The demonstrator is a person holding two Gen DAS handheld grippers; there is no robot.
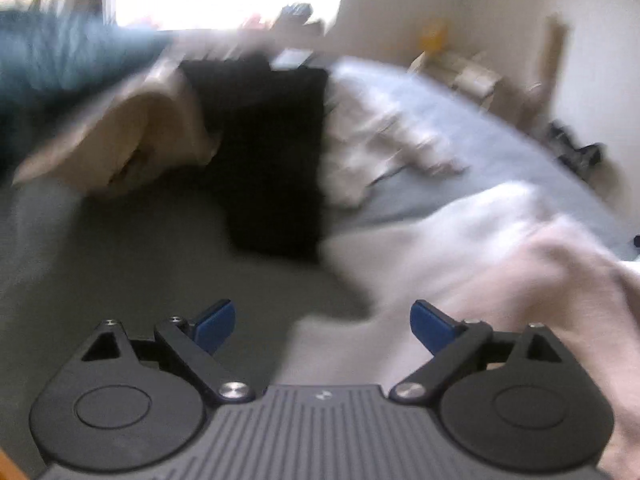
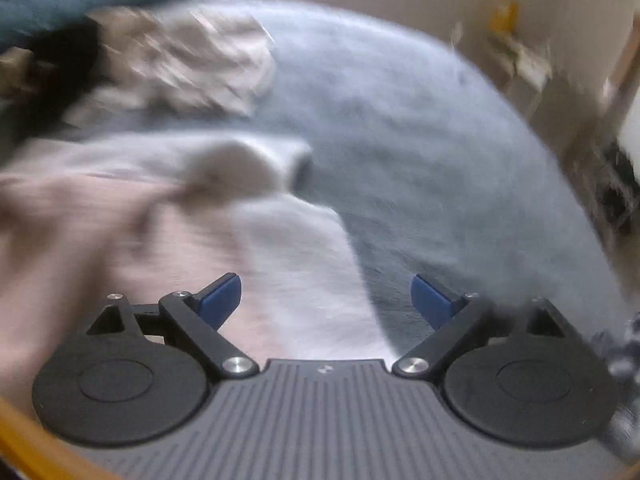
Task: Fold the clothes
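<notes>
Blur smears both views, so fine detail of the fabric is lost. The left gripper point(image 1: 323, 326) has its blue pads spread wide with nothing between them, hovering above the grey bed cover point(image 1: 140, 248). The right gripper point(image 2: 326, 300) is likewise spread and empty. The pale pink garment point(image 2: 120, 232), the piece nearest both tools, lies rumpled on the near side of the bed, its edge running under the right gripper. Farther off sit a black garment point(image 1: 272, 152), a beige garment point(image 1: 132, 136) to its left, a crumpled white garment point(image 1: 376, 144) to its right, and something teal point(image 1: 60, 52) at the far left.

Risks, judged from here: a hasty grab could miss the pink hem or pinch the cover beneath it along with the cloth. Gripping bunched layers instead of one edge would leave a crooked fold.
</notes>
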